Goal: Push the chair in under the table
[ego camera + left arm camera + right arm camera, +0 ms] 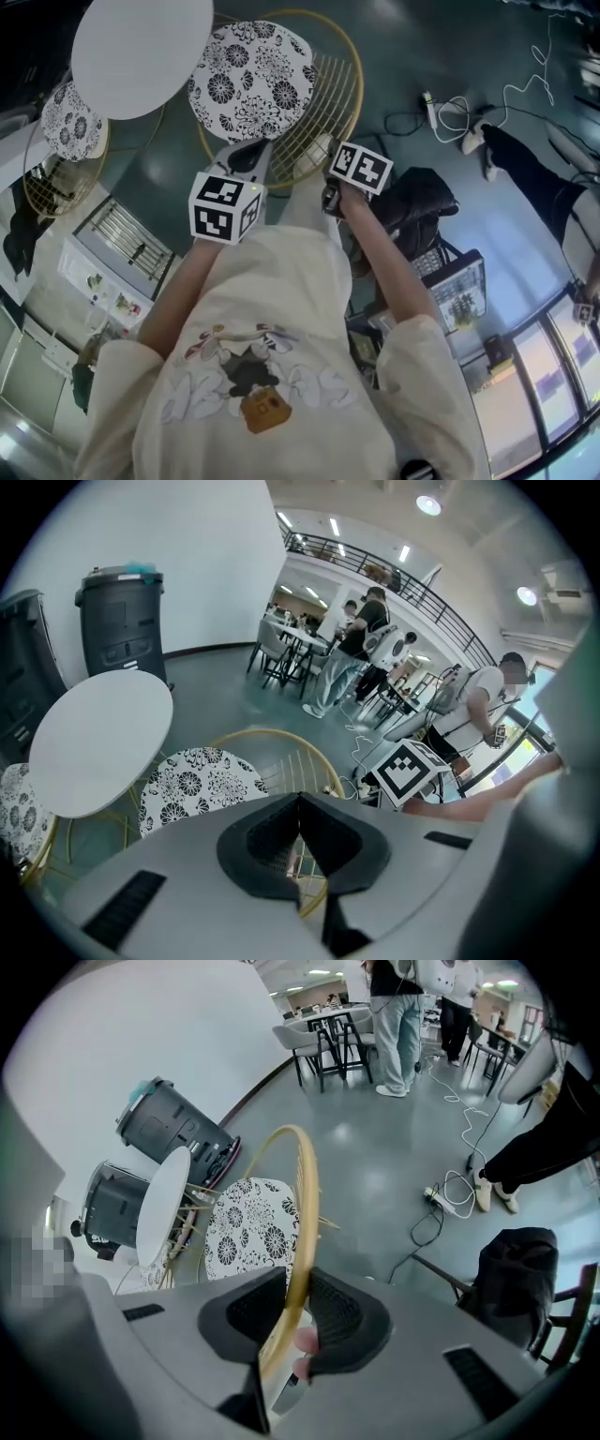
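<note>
The chair has a black-and-white floral seat (248,80) and a round gold wire back (333,94). It stands beside the round white table (141,42), with its seat partly under the tabletop edge. My right gripper (298,1283) is shut on the back's gold rim (305,1194), which runs up between the pads. My left gripper (300,803) has its tips together, and the rim (314,902) crosses low in the gap between its pads. In the head view the left gripper (249,157) and the right gripper (319,159) sit side by side at the near rim.
A second floral chair (70,122) stands left of the table. Dark bins (120,621) line the wall behind it. A power strip with cables (433,111) lies on the floor to the right, near a black bag (412,202) and a person's legs (525,169).
</note>
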### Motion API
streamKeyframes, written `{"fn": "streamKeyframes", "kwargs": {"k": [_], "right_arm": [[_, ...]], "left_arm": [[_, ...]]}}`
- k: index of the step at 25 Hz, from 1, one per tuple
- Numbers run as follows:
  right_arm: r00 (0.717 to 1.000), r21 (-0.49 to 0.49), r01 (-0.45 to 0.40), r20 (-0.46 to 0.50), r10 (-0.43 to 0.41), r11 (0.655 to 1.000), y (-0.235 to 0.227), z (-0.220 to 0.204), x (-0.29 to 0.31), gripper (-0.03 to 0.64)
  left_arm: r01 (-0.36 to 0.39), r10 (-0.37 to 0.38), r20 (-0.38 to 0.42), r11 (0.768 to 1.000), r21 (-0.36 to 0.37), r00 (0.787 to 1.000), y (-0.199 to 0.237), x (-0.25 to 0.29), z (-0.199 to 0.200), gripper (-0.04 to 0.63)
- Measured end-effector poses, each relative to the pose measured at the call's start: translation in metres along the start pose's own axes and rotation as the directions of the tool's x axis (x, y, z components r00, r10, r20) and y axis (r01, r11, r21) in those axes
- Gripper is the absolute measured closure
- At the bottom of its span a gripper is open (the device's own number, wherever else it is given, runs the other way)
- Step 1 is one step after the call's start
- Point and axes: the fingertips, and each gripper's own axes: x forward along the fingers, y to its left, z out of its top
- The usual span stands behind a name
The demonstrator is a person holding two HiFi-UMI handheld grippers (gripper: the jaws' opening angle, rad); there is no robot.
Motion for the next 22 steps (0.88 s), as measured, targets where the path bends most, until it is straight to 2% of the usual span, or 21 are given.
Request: {"fn": "streamKeyframes", "kwargs": {"k": [15,22], "right_arm": [[0.999,0.019,-0.010,-0.037,0.010,1.000,0.011,-0.029,-0.001,0.537],[0.999,0.042,0.002,-0.039,-0.001,0.999,0.007,-0.029,-0.008,0.537]], "left_arm": [[0.005,-0.005,0.007,1.000,0.026,1.000,0.003,-0.009,0.006,0.586],[0.009,-0.010,0.012,0.999,0.040,1.000,-0.020,-0.017,0.002,0.586]]}}
